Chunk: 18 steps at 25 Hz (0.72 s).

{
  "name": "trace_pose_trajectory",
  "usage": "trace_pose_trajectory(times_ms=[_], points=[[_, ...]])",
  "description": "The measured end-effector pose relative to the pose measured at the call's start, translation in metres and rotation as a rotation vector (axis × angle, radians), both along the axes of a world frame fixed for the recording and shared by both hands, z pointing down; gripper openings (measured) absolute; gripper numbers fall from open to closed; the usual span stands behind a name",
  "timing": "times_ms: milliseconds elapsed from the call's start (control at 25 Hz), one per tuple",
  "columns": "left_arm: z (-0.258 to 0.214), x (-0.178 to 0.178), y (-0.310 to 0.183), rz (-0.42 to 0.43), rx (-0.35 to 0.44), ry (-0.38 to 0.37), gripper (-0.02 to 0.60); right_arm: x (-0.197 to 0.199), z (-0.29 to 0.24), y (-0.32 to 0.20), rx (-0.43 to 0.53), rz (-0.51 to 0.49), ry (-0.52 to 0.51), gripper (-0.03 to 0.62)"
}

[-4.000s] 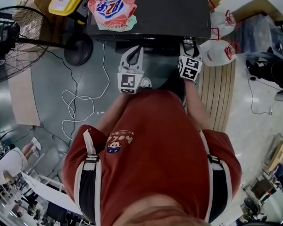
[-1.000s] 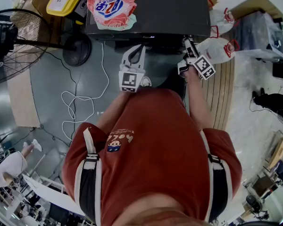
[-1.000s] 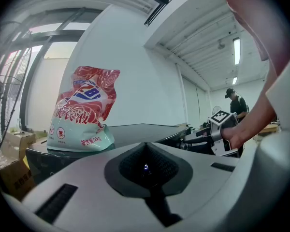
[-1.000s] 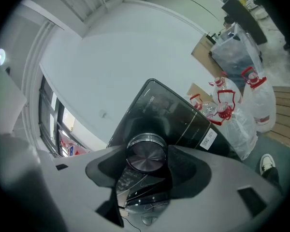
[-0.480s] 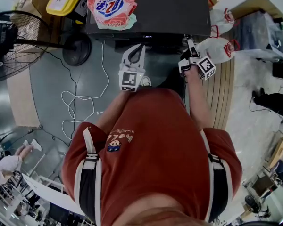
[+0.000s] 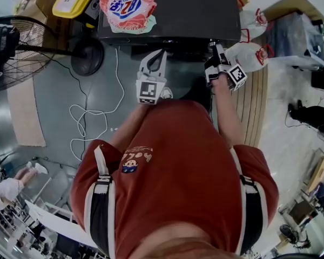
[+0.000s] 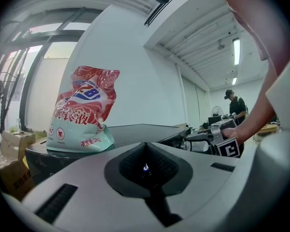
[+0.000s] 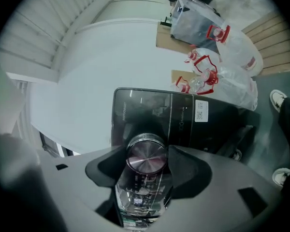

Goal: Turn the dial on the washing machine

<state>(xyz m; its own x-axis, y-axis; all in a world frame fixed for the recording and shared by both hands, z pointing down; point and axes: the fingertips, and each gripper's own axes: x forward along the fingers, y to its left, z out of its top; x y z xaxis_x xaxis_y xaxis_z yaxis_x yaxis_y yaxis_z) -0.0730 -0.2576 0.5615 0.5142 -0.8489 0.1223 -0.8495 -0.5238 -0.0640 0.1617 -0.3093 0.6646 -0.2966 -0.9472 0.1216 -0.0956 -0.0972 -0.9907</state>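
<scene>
The washing machine is a black box at the top of the head view, seen from above. In the right gripper view its front panel fills the middle and the round metal dial sits between the two jaws. My right gripper is shut on the dial, and its jaws press both sides. The head view shows the right gripper at the machine's front right corner, rolled to one side. My left gripper hangs shut and empty before the machine's front. In its own view the left gripper points over the machine's top.
A red and white detergent bag lies on the machine's left top. A standing fan and a white cable are on the floor at left. Plastic bags and a slatted wooden board lie at right.
The right gripper has rolled on the dial, so its marker cube now tilts out to the right instead of facing up. The left gripper has stayed in place.
</scene>
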Motion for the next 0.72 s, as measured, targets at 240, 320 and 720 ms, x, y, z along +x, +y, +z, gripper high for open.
trace_pose_trajectory(times_ms=[240, 320, 720], points=[[-0.001, 0.002, 0.0, 0.004, -0.001, 0.008, 0.009, -0.002, -0.007, 0.003, 0.001, -0.038, 0.078, 0.32], [-0.001, 0.003, 0.0, 0.005, -0.002, 0.012, 0.009, 0.0, -0.006, 0.007, -0.013, -0.058, 0.18, 0.33], [0.0, 0.003, -0.003, 0.001, 0.002, 0.025, 0.009, -0.011, -0.025, 0.01, 0.016, -0.264, 1.126, 0.344]])
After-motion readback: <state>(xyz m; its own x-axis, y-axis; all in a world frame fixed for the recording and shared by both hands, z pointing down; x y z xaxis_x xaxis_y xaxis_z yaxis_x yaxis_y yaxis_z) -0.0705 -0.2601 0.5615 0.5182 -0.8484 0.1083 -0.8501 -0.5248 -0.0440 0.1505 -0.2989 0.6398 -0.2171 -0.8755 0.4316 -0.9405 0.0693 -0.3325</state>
